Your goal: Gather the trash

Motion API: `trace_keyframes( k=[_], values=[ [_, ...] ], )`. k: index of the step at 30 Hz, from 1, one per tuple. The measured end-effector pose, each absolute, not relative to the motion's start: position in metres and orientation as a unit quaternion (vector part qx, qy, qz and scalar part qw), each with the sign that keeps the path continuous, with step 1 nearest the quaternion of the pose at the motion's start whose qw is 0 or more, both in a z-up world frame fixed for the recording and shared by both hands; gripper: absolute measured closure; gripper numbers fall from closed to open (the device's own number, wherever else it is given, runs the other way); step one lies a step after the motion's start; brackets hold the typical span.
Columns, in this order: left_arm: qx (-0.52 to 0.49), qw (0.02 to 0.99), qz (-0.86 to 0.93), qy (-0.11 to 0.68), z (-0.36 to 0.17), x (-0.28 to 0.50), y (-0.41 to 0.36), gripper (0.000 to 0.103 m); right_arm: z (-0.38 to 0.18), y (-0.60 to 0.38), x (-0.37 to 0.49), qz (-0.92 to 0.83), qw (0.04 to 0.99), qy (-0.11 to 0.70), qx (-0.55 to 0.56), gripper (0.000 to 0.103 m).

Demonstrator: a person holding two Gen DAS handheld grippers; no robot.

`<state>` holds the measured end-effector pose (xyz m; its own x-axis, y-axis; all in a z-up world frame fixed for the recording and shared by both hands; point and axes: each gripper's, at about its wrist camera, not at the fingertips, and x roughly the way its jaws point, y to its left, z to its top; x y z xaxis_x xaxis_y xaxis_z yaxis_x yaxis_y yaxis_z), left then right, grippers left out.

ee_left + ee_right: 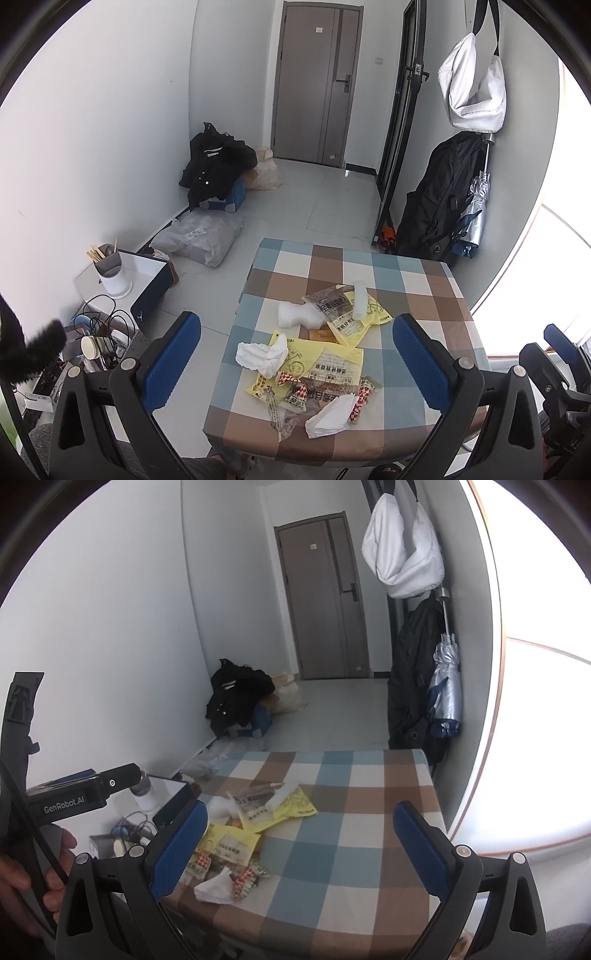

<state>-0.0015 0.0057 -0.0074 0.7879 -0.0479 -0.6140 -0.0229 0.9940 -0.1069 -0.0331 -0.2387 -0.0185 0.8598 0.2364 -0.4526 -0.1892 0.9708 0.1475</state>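
Trash lies on a checkered table [417,280]: a crumpled white tissue [263,353], yellow wrappers [332,363], red-and-white snack wrappers [295,386], a folded white tissue [330,415], a white foam piece [297,314] and a clear printed bag [332,304]. My left gripper [297,354] is open, held above the near trash, empty. My right gripper [299,845] is open and empty above the table's near part [351,812]; the trash pile [236,845] lies by its left finger. The right gripper also shows at the left wrist view's right edge [554,354].
A low white box with a utensil cup [112,273] and cables [103,328] stands left of the table. A grey parcel [199,236] and black jacket [218,166] lie on the floor. A coat and umbrella [476,214] hang right. A door [314,81] is at the back.
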Motion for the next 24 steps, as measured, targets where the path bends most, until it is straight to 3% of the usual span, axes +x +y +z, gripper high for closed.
trace_keyframes(
  k=[10, 20, 24],
  values=[
    [-0.059, 0.935, -0.014, 0.348, -0.01, 0.008, 0.011, 0.001, -0.029, -0.231, -0.018, 0.111, 0.954, 0.274, 0.048, 0.001],
    [-0.108, 0.9, -0.015, 0.421, -0.038, 0.039, 0.04, 0.001, -0.081, -0.21, 0.037, 0.146, 0.902, 0.4, 0.074, 0.002],
    [-0.111, 0.89, -0.006, 0.443, -0.05, 0.052, 0.053, 0.001, -0.106, -0.192, 0.054, 0.181, 0.87, 0.452, 0.075, 0.016]
  ],
)
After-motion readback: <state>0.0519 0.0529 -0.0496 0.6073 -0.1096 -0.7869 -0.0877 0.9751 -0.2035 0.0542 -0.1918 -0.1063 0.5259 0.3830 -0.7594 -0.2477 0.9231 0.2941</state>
